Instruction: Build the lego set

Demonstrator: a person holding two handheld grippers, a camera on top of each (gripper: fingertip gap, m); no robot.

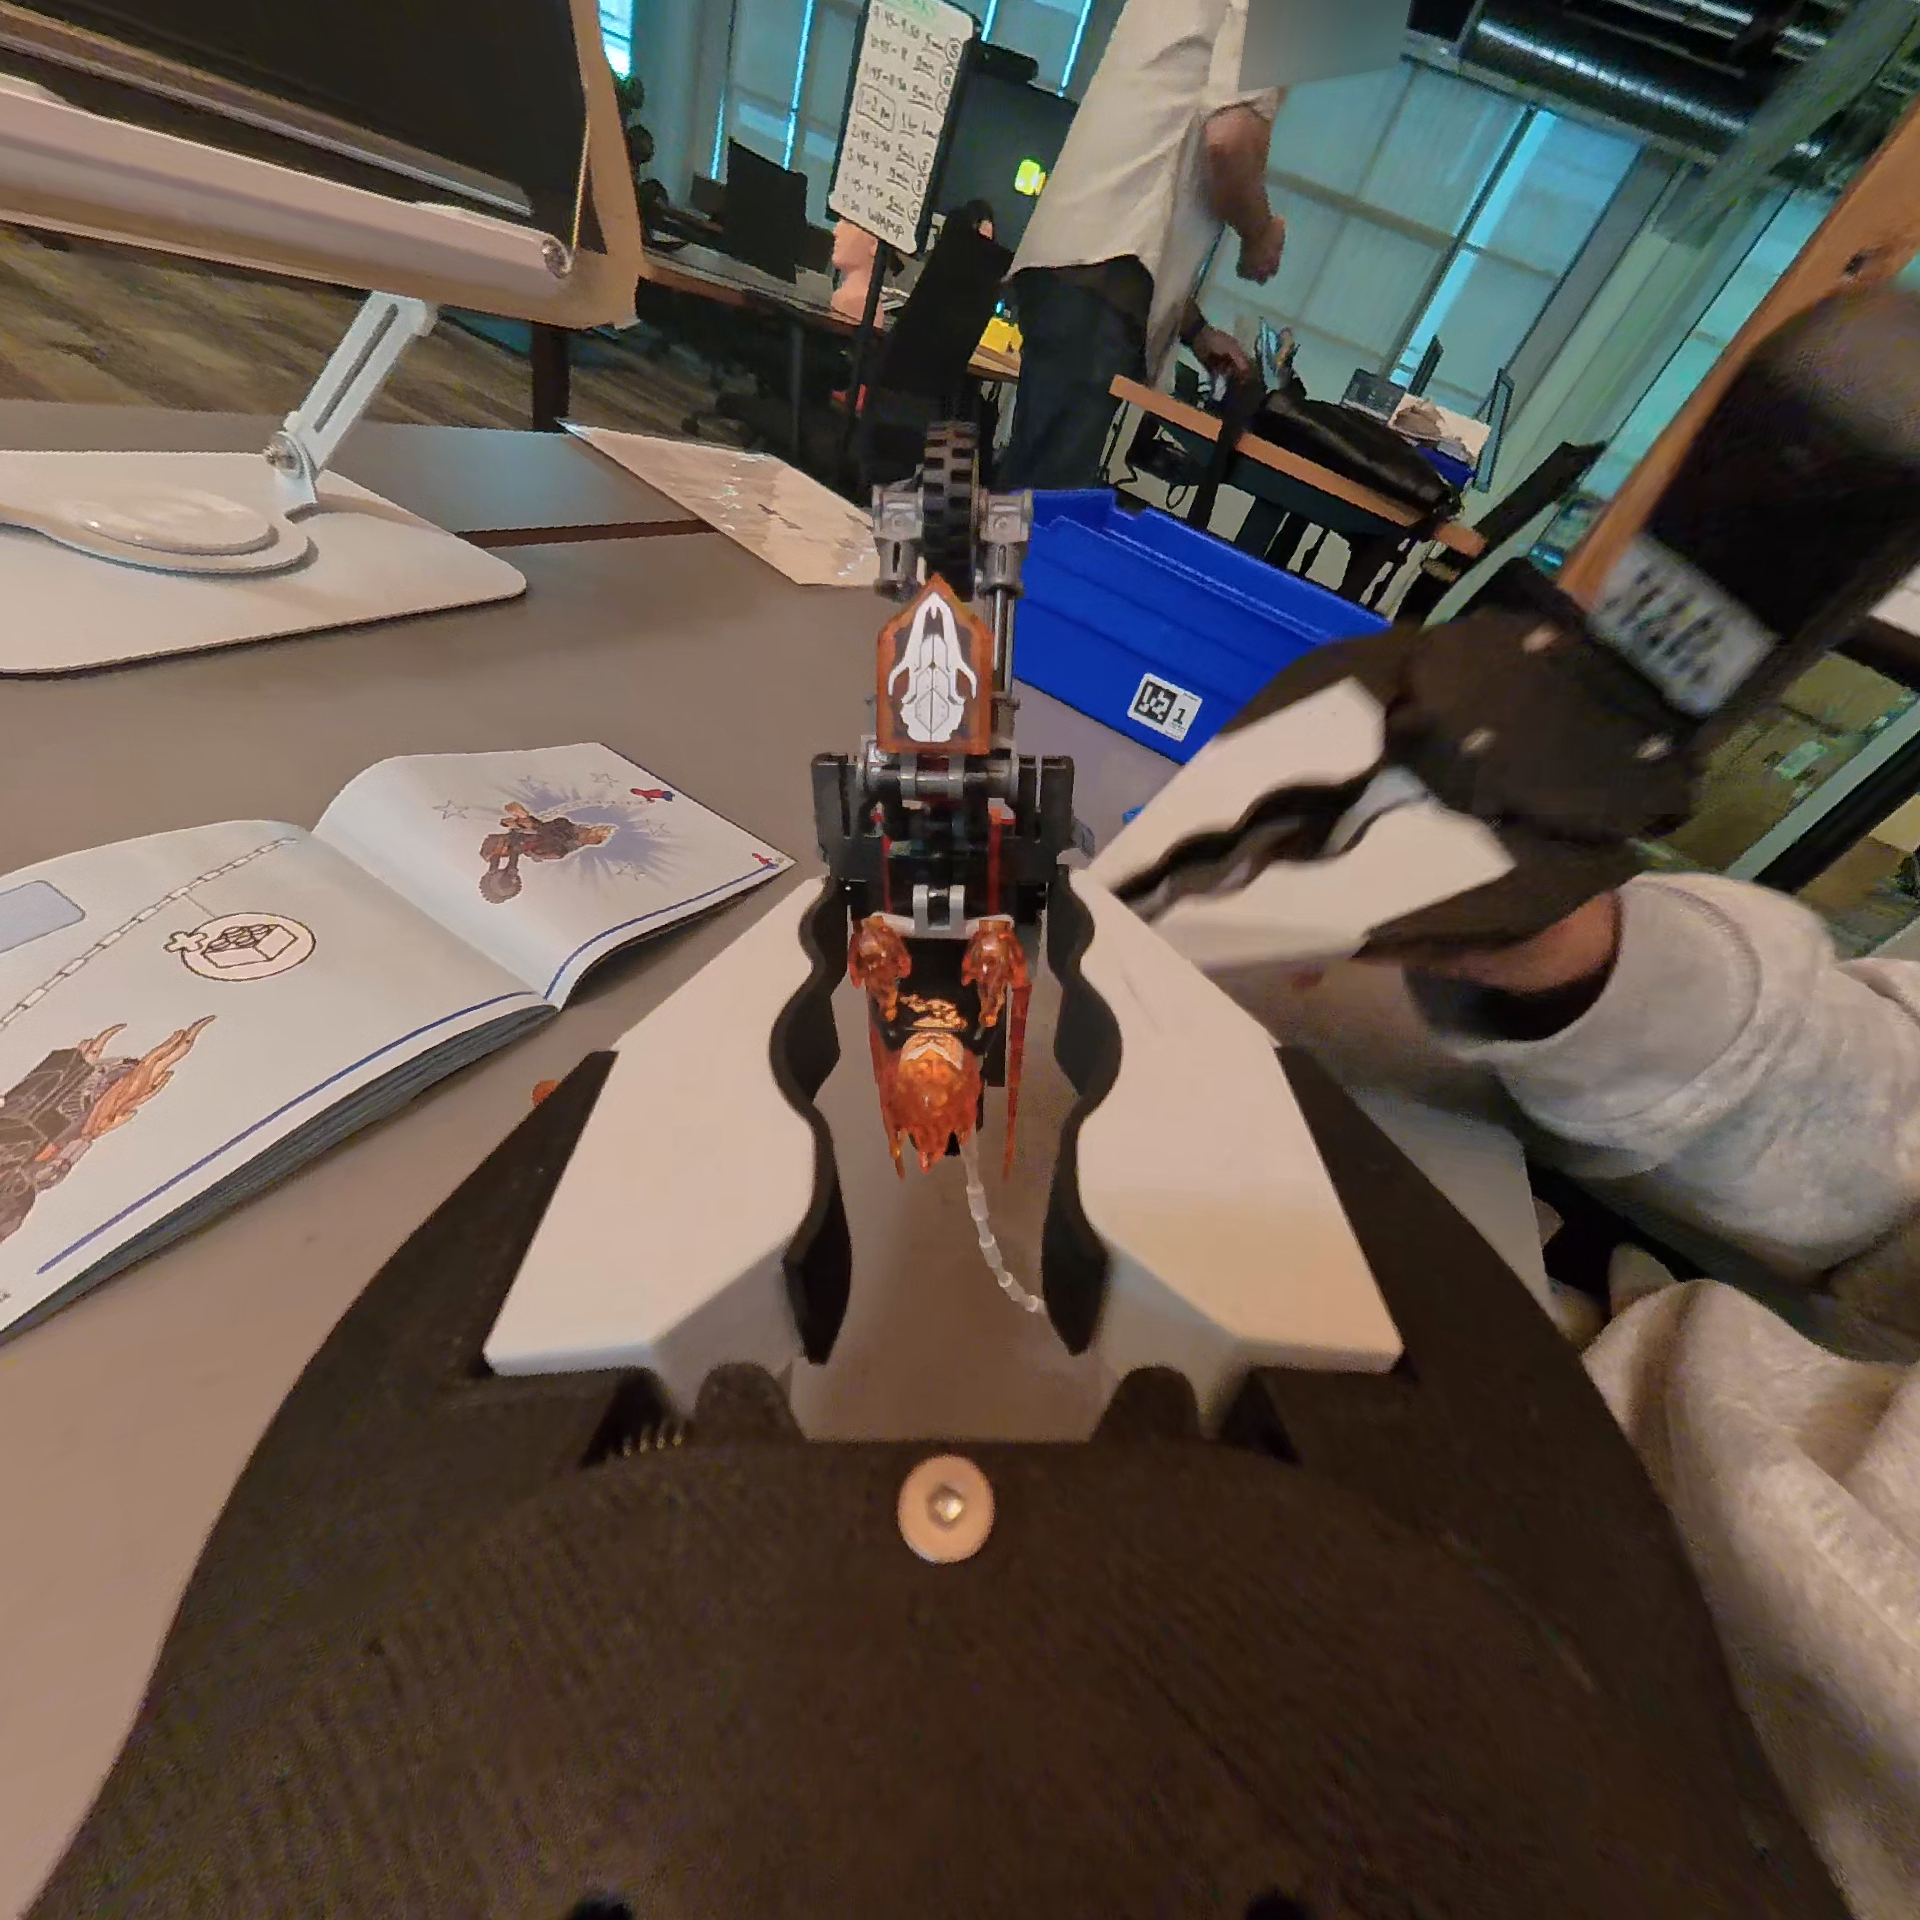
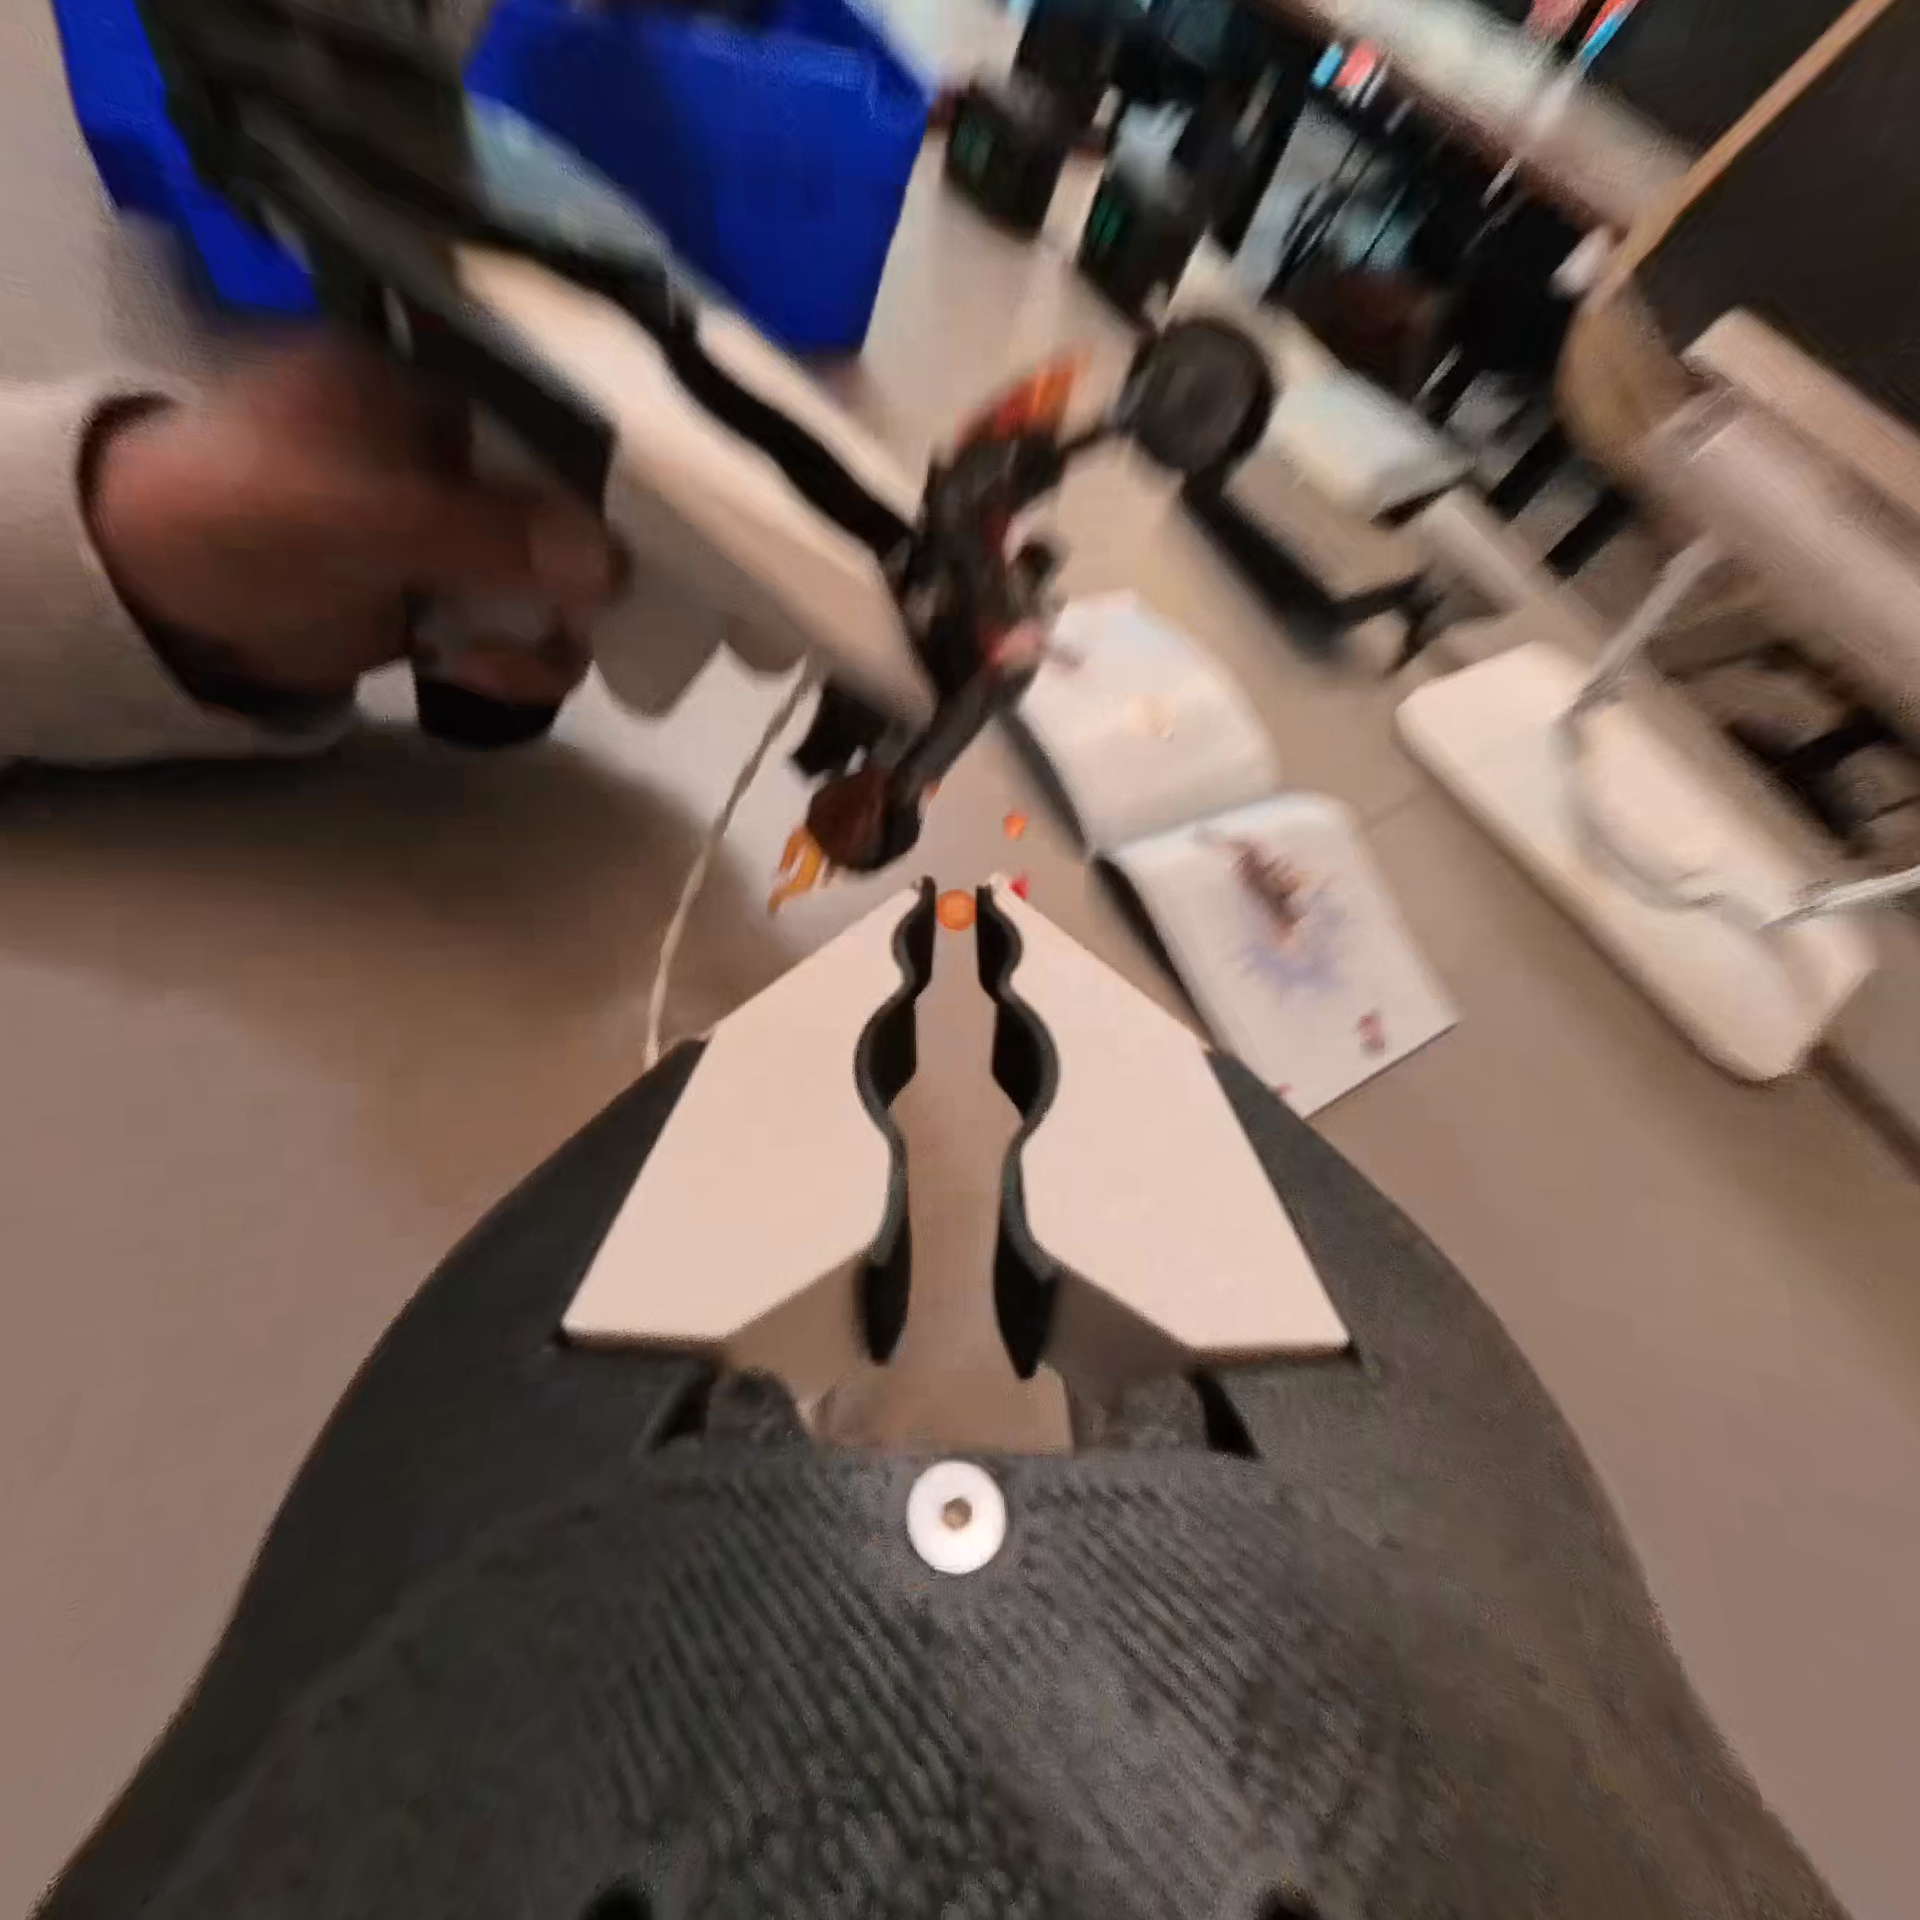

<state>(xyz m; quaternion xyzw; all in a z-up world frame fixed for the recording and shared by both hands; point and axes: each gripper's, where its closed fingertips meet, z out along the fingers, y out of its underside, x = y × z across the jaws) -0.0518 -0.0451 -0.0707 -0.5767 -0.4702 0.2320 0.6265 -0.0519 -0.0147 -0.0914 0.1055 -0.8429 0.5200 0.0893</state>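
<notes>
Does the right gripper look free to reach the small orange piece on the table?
Probably yes. The right gripper is slightly open, and the orange piece shows between its fingertips with nothing in between. The motorbike model in the left gripper sits farther off. The picture is blurred, so contact is unclear.

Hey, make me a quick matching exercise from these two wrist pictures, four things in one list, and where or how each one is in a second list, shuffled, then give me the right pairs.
Things
1. lego motorbike
2. instruction booklet
3. blue bin
4. right gripper

Place or state
A. lying open on the table, left of the model in the left wrist view
B. behind the model at the table's far edge
C. clamped between the left gripper's fingers
D. jaws close together with a small orange piece showing at the tips

Pairs: 1-C, 2-A, 3-B, 4-D
</notes>
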